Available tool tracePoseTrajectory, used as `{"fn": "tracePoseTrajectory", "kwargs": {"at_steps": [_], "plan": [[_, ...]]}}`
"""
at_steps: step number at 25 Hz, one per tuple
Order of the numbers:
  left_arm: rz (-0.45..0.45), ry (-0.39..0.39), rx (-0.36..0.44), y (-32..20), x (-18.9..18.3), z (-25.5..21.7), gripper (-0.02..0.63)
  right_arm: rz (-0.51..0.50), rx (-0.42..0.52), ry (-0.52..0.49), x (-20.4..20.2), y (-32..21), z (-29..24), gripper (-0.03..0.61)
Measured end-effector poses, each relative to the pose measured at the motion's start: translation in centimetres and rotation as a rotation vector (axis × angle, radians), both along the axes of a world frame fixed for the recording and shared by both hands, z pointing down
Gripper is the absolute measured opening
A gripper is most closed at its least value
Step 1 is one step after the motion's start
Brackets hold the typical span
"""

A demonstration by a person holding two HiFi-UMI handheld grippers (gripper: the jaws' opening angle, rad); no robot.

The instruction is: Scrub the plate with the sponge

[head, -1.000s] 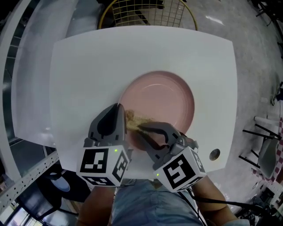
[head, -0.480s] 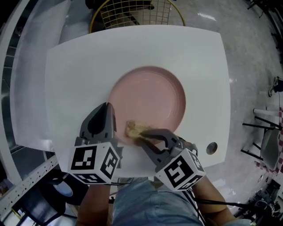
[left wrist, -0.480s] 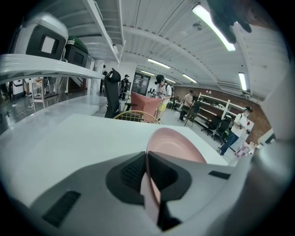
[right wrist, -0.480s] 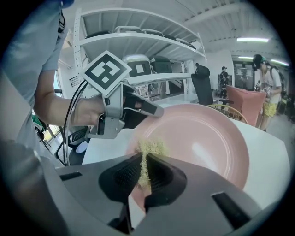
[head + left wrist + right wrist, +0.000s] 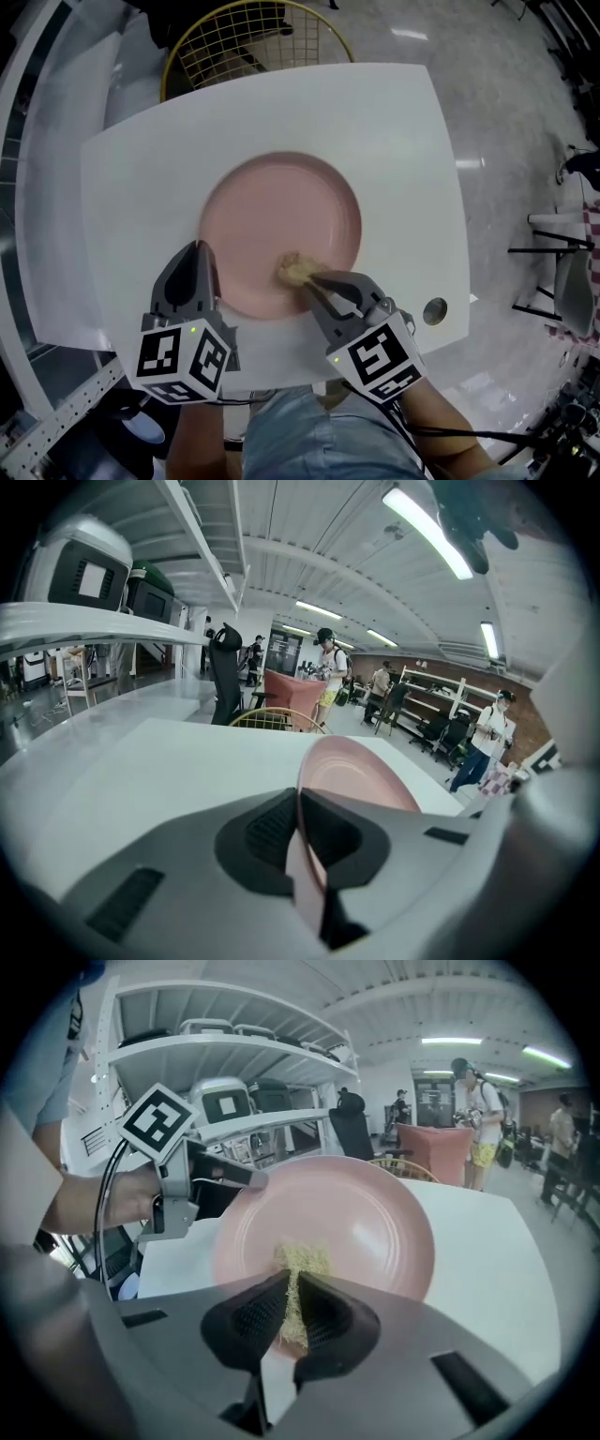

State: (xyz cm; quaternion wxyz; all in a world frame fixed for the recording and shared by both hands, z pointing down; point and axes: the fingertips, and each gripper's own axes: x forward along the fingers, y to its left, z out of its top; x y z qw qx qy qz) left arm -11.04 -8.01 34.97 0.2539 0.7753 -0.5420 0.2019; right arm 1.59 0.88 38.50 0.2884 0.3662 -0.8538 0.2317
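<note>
A round pink plate (image 5: 281,230) lies near the middle of the white desk (image 5: 394,141). The left gripper (image 5: 195,255) has its jaws closed on the plate's near-left rim. In the left gripper view the thin pink edge runs straight between the ribbed pads, with no gap to either side. The right gripper (image 5: 311,277) has its jaws drawn narrow on a tan, fibrous sponge (image 5: 294,270). The sponge's free end sticks out past the tips and rests on the near-right part of the plate's floor, just inside the rim.

The step in hand looks like the scrub itself. To do it well, the left grip should stay firm so the plate cannot slide or spin under the strokes. The right gripper should press down only enough to flatten the sponge fibres against the surface, since more force could bring the hard jaw tips onto the plate. Most of the floor, out to the far rim, shows no sponge on it, so the strokes should probably work outward from this near spot in overlapping passes. Little of the sponge shows beyond the tips, so a steep wrist angle risks scraping.
</note>
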Motion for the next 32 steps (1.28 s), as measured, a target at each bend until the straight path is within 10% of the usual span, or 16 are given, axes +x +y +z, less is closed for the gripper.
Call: {"fn": "tracePoseTrajectory", "kwargs": {"at_steps": [14, 32], "plan": [[0.022, -0.011, -0.001, 0.0, 1.0, -0.4, 0.023, 0.247, 0.037, 0.031, 4.9, -4.8, -0.5, 0.037], [0.043, 0.025, -0.016, 0.1, 1.9, -0.4, 0.023, 0.251, 0.103, 0.088, 4.6, -11.8, -1.5, 0.037]]}}
